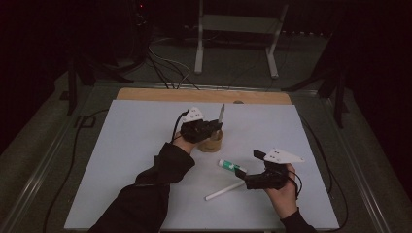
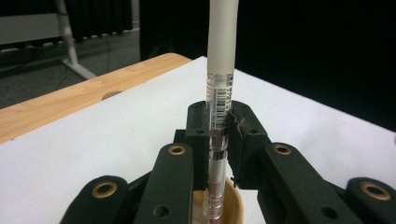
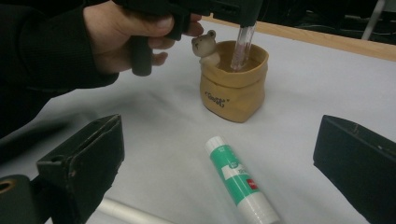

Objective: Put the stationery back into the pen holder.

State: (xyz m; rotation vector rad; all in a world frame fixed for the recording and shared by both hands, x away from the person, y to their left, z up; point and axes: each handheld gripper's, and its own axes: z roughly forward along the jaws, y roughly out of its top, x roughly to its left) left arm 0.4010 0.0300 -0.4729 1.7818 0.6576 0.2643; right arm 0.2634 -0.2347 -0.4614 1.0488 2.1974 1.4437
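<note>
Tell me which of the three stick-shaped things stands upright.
The pen clamped in the left gripper, its lower end inside the tan cup. The glue stick and white pen lie flat.

Clear-barrelled pen (image 2: pixel 219 93), white cap up, upright – tip inside tan bear-trimmed pouch pot (image 3: pixel 236 86)

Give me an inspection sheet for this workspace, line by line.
Surface: white sheet on a wooden table, no spills seen.
Job's things: pen upright, its lower end inside the tan bear cup.
Clutter: glue stick and white pen lying flat near the front.
Grippers: left gripper shut on the pen above the cup; right gripper open, holding nothing.
Cables: a black cable crosses the sheet's left edge; more on the floor behind.
Surroundings: dark room, white stand beyond the table.
</note>
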